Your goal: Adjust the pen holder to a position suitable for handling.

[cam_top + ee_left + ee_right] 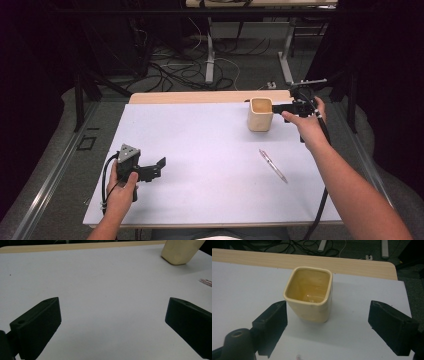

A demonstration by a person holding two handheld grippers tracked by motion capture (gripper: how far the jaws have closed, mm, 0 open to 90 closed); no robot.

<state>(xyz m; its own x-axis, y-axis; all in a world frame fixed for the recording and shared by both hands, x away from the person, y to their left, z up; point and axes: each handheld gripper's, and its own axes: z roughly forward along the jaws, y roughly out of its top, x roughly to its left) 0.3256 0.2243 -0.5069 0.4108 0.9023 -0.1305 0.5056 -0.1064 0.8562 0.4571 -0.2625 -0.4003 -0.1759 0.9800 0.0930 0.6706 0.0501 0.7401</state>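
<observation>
A pale yellow square cup (260, 114) stands upright and empty at the far right of the white table (200, 135). My right gripper (280, 106) is held just to its right, open. In the right gripper view the cup (309, 293) stands a little ahead of the wide-apart jaws of that gripper (328, 308), touching neither. A pen (273, 165) lies on the sheet nearer the person. My left gripper (159, 166) hovers low at the near left, open and holding nothing; in its own view the gripper (113, 306) faces bare sheet, with the cup (178, 251) far off at top right.
A strip of bare wood (200, 96) runs along the table's far edge. Beyond it the floor holds cables (175, 70) and table legs (210, 55). The pen's tip (206, 282) shows at the right edge of the left gripper view.
</observation>
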